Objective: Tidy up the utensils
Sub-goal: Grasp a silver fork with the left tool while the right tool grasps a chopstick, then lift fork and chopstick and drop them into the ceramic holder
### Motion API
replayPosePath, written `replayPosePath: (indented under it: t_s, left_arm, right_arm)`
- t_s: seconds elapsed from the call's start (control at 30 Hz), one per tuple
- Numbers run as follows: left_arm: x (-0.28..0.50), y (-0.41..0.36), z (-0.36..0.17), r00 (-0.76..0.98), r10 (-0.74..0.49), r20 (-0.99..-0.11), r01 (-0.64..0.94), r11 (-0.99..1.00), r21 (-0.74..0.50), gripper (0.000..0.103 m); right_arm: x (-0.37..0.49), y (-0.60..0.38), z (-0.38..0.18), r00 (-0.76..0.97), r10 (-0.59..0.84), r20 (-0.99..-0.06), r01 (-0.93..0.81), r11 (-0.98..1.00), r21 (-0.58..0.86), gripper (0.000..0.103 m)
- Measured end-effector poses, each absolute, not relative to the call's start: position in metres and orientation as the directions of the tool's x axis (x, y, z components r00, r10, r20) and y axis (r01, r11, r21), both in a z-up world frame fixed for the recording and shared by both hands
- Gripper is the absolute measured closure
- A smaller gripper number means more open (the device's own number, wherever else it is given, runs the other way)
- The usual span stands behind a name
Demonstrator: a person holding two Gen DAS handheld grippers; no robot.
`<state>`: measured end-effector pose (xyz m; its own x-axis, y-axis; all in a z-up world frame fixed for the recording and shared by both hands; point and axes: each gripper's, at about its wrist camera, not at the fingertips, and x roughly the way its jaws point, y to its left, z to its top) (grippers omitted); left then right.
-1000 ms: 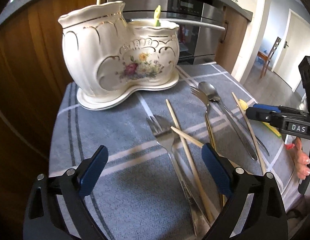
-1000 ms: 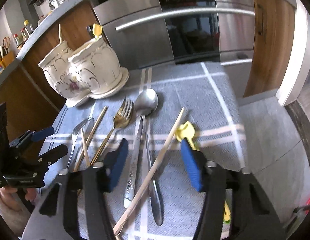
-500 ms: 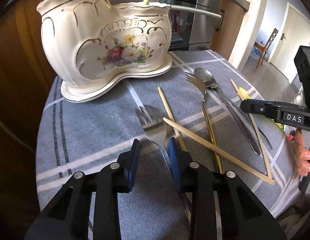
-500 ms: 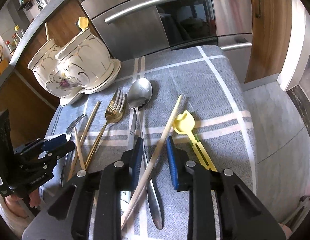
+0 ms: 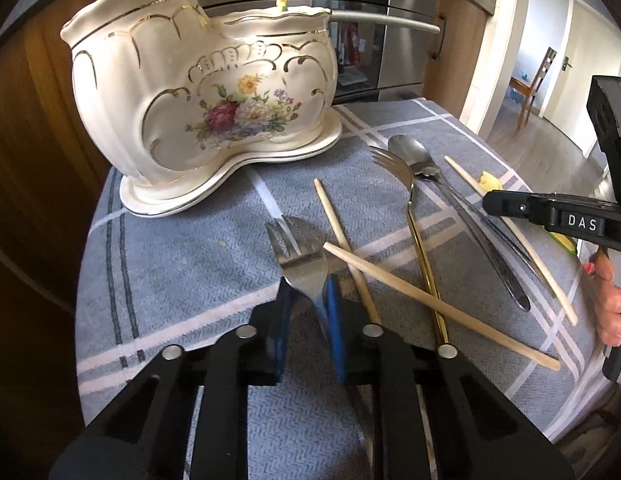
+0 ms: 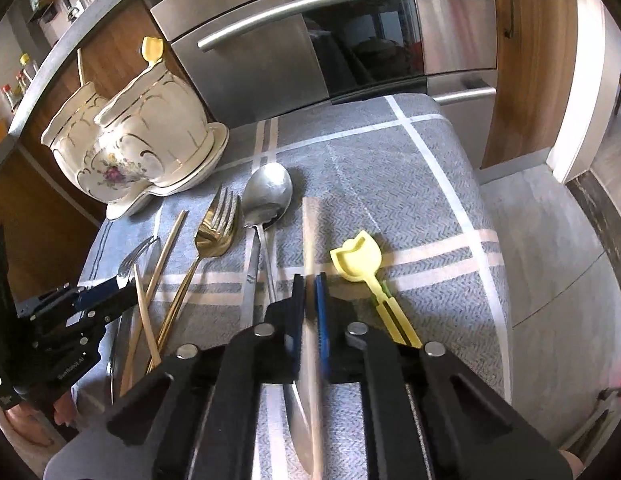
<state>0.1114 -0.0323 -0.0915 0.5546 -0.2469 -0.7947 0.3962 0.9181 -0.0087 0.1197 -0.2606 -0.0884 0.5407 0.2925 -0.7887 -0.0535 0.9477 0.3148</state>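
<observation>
A second ago both grippers gaped over the bench (image 5: 182, 256). Now the left gripper (image 5: 304, 300) has its fingers clamped on the steel fork (image 5: 300, 256), and the right gripper (image 6: 308, 300) pinches a chopstick (image 6: 310, 236). Both look ready to lift toward the holder (image 5: 198, 92).

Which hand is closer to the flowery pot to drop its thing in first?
Left, probably. The left gripper is shut on the silver fork nearest the pot. The right gripper, shut on a chopstick, sits farther away.
</observation>
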Motion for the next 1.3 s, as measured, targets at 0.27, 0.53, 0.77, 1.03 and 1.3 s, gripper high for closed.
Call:
replayPosePath:
  t_s: [0.27, 0.53, 0.77, 1.03, 1.3]
  left_arm:
    - [0.107, -0.022, -0.085, 0.562, -0.267, -0.783, 0.395, 0.918, -0.030, 0.100]
    - [0.096, -0.004, -0.066, 0.601, -0.309, -0.737, 0.382, 0.921, -0.075, 0.100]
    - [0.084, 0.009, -0.034, 0.659, -0.356, -0.663, 0.384, 0.917, -0.110, 0.100]
    - [0.087, 0.028, -0.001, 0.737, -0.347, -0.580, 0.359, 0.928, -0.099, 0.100]
    - [0.093, 0.044, 0.055, 0.800, -0.351, -0.487, 0.362, 0.929, -0.074, 0.100]
  right_arm:
    - [0.114, -0.266, -0.077, 0.571, 0.335, -0.750, -0.069, 0.930, 0.362, 0.098]
    - [0.102, -0.265, -0.057, 0.633, 0.374, -0.678, -0.123, 0.913, 0.389, 0.098]
    - [0.093, -0.250, -0.025, 0.704, 0.406, -0.583, -0.205, 0.902, 0.381, 0.098]
    - [0.106, -0.225, 0.022, 0.781, 0.415, -0.467, -0.275, 0.900, 0.339, 0.098]
    - [0.144, -0.198, 0.059, 0.819, 0.435, -0.375, -0.316, 0.887, 0.338, 0.098]
